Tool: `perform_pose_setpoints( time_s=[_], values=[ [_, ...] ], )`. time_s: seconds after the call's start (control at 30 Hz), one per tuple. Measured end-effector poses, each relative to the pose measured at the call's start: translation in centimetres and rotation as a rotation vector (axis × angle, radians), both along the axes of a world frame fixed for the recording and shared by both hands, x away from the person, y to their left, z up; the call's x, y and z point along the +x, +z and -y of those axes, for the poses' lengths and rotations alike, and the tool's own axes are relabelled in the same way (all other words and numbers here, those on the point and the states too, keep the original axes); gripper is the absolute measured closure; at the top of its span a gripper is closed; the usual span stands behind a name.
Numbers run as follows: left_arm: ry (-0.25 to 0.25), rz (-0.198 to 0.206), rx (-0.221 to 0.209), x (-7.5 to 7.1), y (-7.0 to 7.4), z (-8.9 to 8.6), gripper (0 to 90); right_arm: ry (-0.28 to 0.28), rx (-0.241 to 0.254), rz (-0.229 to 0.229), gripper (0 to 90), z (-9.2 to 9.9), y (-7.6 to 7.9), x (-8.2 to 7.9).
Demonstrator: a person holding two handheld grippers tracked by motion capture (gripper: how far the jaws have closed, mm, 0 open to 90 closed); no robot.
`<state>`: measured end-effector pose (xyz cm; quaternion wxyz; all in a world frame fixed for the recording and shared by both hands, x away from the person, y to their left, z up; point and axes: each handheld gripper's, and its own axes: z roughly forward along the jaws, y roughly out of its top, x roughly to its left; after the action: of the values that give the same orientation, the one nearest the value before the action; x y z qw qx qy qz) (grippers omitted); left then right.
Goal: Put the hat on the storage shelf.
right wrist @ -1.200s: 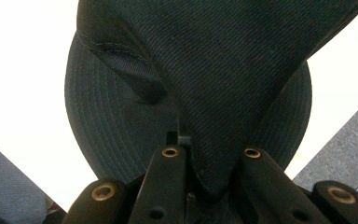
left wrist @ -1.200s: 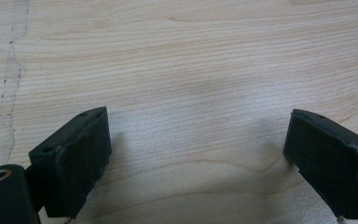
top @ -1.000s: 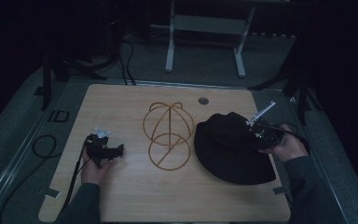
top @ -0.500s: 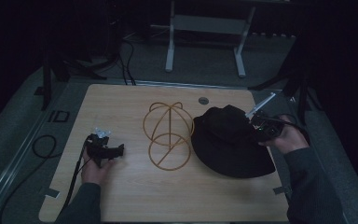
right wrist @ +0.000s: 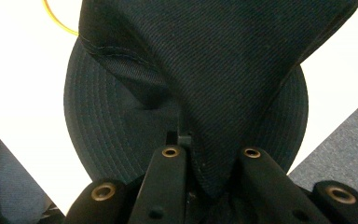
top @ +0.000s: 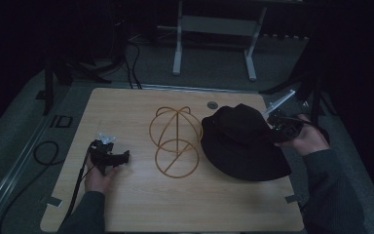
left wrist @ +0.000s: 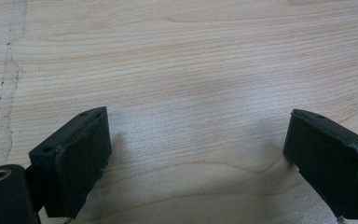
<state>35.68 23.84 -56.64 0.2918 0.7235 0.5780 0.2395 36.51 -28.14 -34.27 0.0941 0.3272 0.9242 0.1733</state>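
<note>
On the pale wooden bench (top: 126,204), a black, wide-brimmed fabric hat (top: 243,141) sits toward the right side, its crown pulled up on the right where the right gripper (top: 276,127) has clenched a fold of the cloth (the gripper view shows the fabric (right wrist: 205,70) bunched between the closed jaws). Just left of the hat stands a yellow wire hat frame of loops (top: 175,141), apart from it. Over at the near left, the left gripper (left wrist: 196,158) rests low over bare wood, jaws spread wide and holding nothing.
</note>
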Motion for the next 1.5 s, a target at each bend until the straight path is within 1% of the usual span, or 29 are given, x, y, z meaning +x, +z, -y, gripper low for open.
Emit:
perform_pose_setpoints(
  time_s=[0.2, 0.3, 0.33, 0.37, 0.4, 0.43, 0.47, 0.5, 0.63, 0.67, 0.77, 0.8, 0.97, 1.13, 1.3, 1.5],
  values=[
    [0.0, 0.0, 0.0, 0.0, 0.0, 0.0, 7.7, 0.009, -0.004, -0.001, 86.9, 0.2, 0.6, 0.2],
    [0.0, 0.0, 0.0, 0.0, 0.0, 0.0, 7.7, 0.016, -0.011, 0.008, 86.9, 0.3, 1.2, 0.4],
    [0.0, 0.0, 0.0, 0.0, 0.0, 0.0, 7.7, 0.016, -0.011, 0.008, 86.9, 0.3, 1.2, 0.4],
    [0.002, 0.001, -0.002, 0.0, 0.0, 0.0, 7.7, 0.019, -0.011, 0.014, 86.9, 0.3, 1.6, 0.4],
    [0.002, 0.001, -0.002, 0.0, 0.0, 0.0, 7.7, 0.019, -0.011, 0.014, 86.9, 0.3, 1.6, 0.4],
    [0.002, 0.001, -0.002, 0.0, 0.0, 0.0, 7.7, 0.026, -0.003, 0.021, 86.9, 0.3, 2.0, 0.5],
    [0.002, 0.001, -0.002, 0.0, 0.0, 0.0, 7.7, 0.026, -0.003, 0.021, 86.9, 0.3, 2.0, 0.5],
    [0.001, 0.001, 0.0, 0.0, 0.0, 0.0, 7.7, 0.03, 0.003, 0.027, 86.9, 0.4, 2.4, 0.5],
    [0.001, 0.001, 0.0, 0.0, 0.0, 0.0, 7.7, 0.034, 0.004, 0.034, 86.9, 0.5, 3.0, 0.6],
    [0.001, 0.0, 0.0, 0.0, 0.0, 0.0, 7.7, 0.039, 0.008, 0.042, 86.9, 0.5, 3.4, 0.7],
    [0.001, 0.001, 0.0, 0.0, 0.0, 0.0, 7.7, 0.04, 0.016, 0.048, 86.9, 0.6, 3.7, 0.8],
    [0.0, 0.0, 0.001, 0.0, 0.0, 0.0, 7.7, 0.038, 0.021, 0.052, 86.9, 0.7, 4.1, 0.9],
    [0.0, 0.0, 0.001, 0.0, 0.0, 0.0, 7.7, 0.045, 0.024, 0.062, 86.9, 0.8, 4.9, 1.0],
    [0.0, 0.0, 0.001, 0.0, 0.0, 0.0, 7.7, 0.046, 0.022, 0.063, 86.8, 0.9, 5.4, 1.1],
    [0.0, 0.0, 0.001, 0.0, 0.0, 0.0, 7.7, 0.05, 0.02, 0.065, 86.8, 1.3, 6.4, 1.2],
    [-0.001, -0.001, 0.002, 0.0, 0.0, 0.0, 7.7, 0.052, 0.022, 0.079, 86.9, 1.4, 7.2, 1.1]
  ],
)
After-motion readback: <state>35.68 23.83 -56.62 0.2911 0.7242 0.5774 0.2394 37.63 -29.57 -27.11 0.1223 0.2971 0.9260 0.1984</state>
